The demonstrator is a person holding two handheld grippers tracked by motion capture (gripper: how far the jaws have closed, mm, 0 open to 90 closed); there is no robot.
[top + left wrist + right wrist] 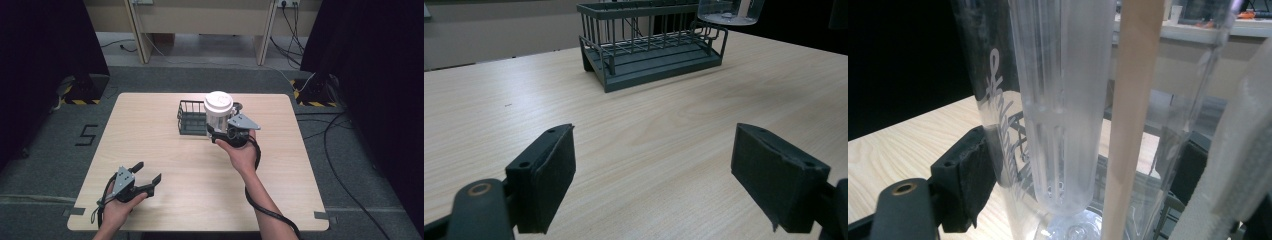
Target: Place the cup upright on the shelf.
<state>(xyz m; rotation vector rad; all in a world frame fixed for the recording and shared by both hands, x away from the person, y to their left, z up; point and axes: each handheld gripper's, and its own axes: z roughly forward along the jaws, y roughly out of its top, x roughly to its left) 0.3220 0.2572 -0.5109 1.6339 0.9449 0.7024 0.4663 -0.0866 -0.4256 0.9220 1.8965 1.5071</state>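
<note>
I am holding my right gripper (pixel 220 131) just above the middle of the high view, its jaws closed on a clear cup (pixel 218 114) with a white lid (pixel 218 103). The cup is standing upright between the jaws, right against the right end of the grey wire rack (pixel 190 120); I cannot tell whether it is hanging over the rack or just beside it. In the right gripper view the cup (pixel 1058 110) is taking up the centre, with a frosted tube inside it and white lettering on its wall, and the left pad (pixel 970 175) is pressing its side.

My left gripper (pixel 148 173) is resting low at the lower left of the high view, jaws spread wide and gripping nothing. In the left gripper view the rack (pixel 654 50) is sitting on the table (pixel 649 130) at the upper centre, with the cup's base (pixel 729 12) lifted clear at the upper right.
</note>
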